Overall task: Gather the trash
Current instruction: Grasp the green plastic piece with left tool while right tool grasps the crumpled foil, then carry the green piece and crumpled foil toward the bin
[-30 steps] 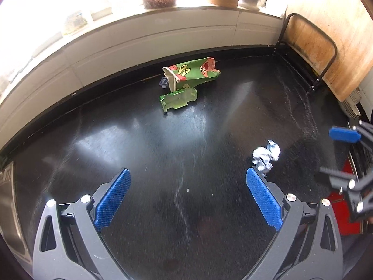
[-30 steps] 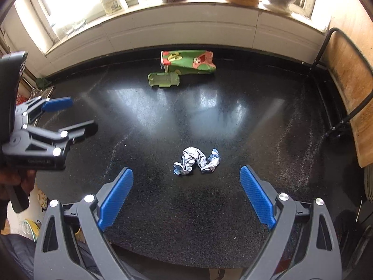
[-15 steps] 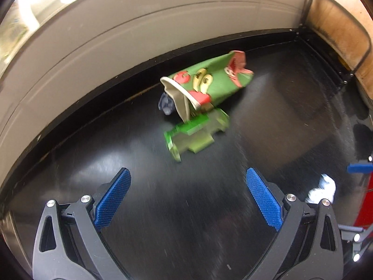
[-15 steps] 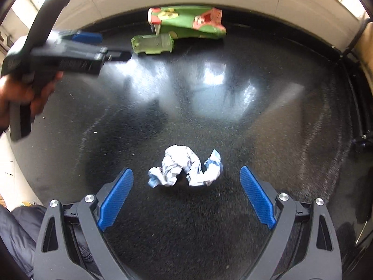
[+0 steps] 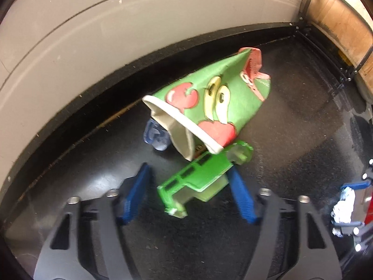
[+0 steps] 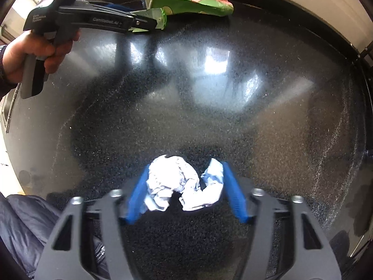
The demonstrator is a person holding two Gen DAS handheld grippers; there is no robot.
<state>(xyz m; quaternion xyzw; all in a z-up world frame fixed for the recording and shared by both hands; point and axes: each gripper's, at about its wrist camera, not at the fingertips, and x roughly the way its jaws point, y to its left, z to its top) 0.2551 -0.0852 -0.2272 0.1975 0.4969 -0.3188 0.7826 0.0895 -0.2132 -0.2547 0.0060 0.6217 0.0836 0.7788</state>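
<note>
Both tongs are only closing, the left tongs [image 5: 190,193] around the green plastic piece [image 5: 198,175], the right tongs [image 6: 185,191] around the crumpled paper [image 6: 183,185], so nothing looks collected yet and the green cup [image 5: 209,100] still lies on the bench [image 6: 209,105].

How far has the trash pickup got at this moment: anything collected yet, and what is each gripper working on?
Nothing looks collected yet; no bin is in view. In hand: the right gripper brackets the crumpled paper wad, pads at its sides; the left gripper straddles the green plastic tray, not yet clamped. Left: the green cartoon snack bag and a small clear plastic piece lie untouched on the black countertop.
</note>
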